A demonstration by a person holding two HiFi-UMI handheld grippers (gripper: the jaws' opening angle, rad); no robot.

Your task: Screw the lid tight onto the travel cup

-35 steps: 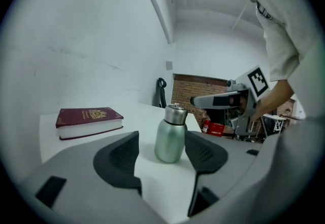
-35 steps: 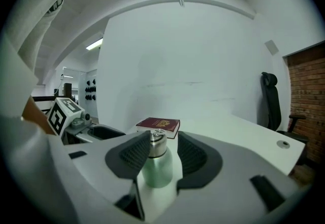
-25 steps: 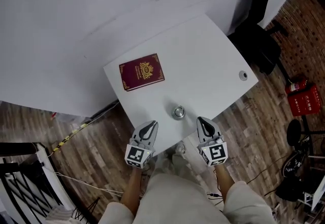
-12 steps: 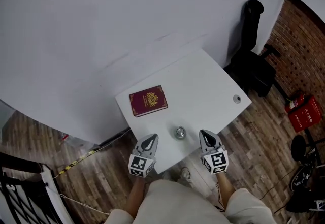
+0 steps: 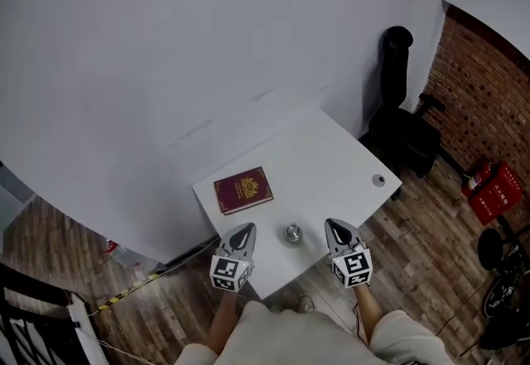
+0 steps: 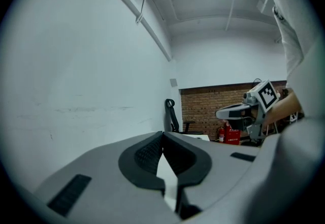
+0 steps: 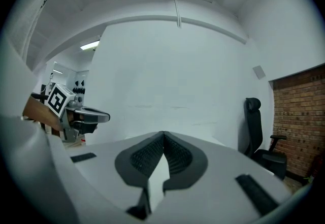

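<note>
Head view. Person stands at the near edge of a white rectangular tabletop [image 5: 331, 148].

Small silvery round travel cup [image 5: 292, 232] stands upright close to that near edge, between the 2 grippers and touched by neither. It is seen from straight above and is too small to tell whether its lid is on, or how tight.

Left gripper [image 5: 244, 229] hangs just left of the cup and right gripper [image 5: 332, 225] a little further off to its right, both with tips pointing away from the person. Flanking the cup like this probably sets up 1 gripper to steady the body and the other to turn the lid.

Left gripper view: jaws clenched, ribbed pads [image 6: 147, 153] meeting, nothing held. Wall and room lie ahead, with no cup in line.

Right gripper view: same, jaws clenched on nothing.

Dark red book with a gold emblem [image 5: 243, 190] lies flat to the far left of the cup, well clear of the work. Black office chair [image 5: 399, 119] stands beyond the far right corner.

Judgement: no grip is made yet. The jaws would need to open and drop to the cup.
</note>
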